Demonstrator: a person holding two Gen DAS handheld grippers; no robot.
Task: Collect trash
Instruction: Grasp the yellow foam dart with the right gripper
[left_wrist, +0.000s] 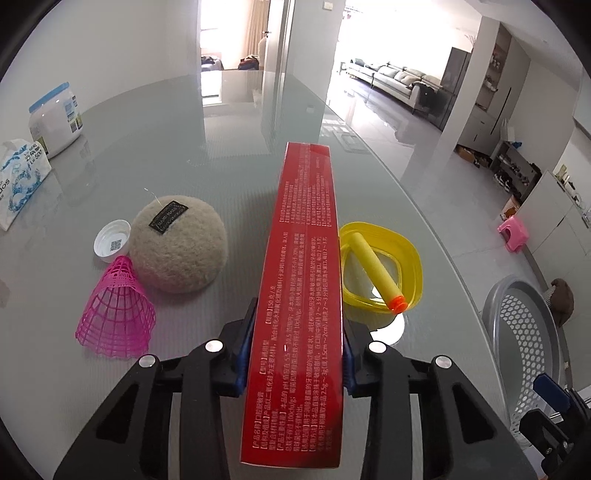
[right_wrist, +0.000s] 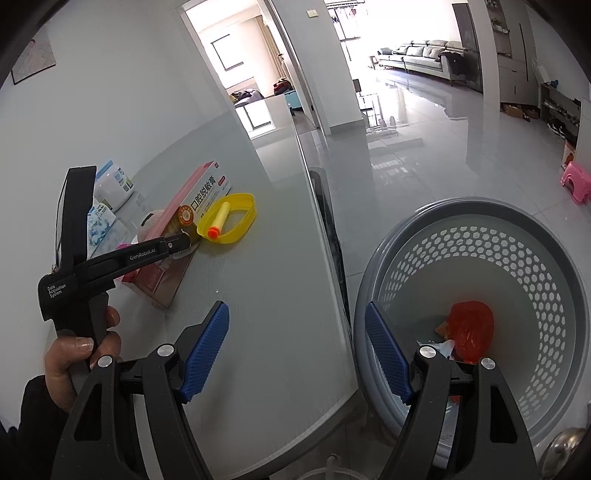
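Left gripper (left_wrist: 293, 363): jaws clamped on the long sides of a red toothpaste box (left_wrist: 301, 295), which reaches forward over the glass table (left_wrist: 229, 122). Right gripper (right_wrist: 297, 352): jaws wide apart, holding nothing, straddling the table edge and the rim of a grey perforated bin (right_wrist: 535, 266) that stands on the floor. In the bin: orange crumpled trash (right_wrist: 471, 326). On the table, right of the box: yellow lid (left_wrist: 406, 254) with a yellow foam dart (left_wrist: 376, 269) lying across it. Left of the box: beige felt ball (left_wrist: 179, 245), pink mesh cone (left_wrist: 116, 308), white bottle cap (left_wrist: 112, 240). Far left: tissue pack (left_wrist: 18, 177), white jar (left_wrist: 55, 120).
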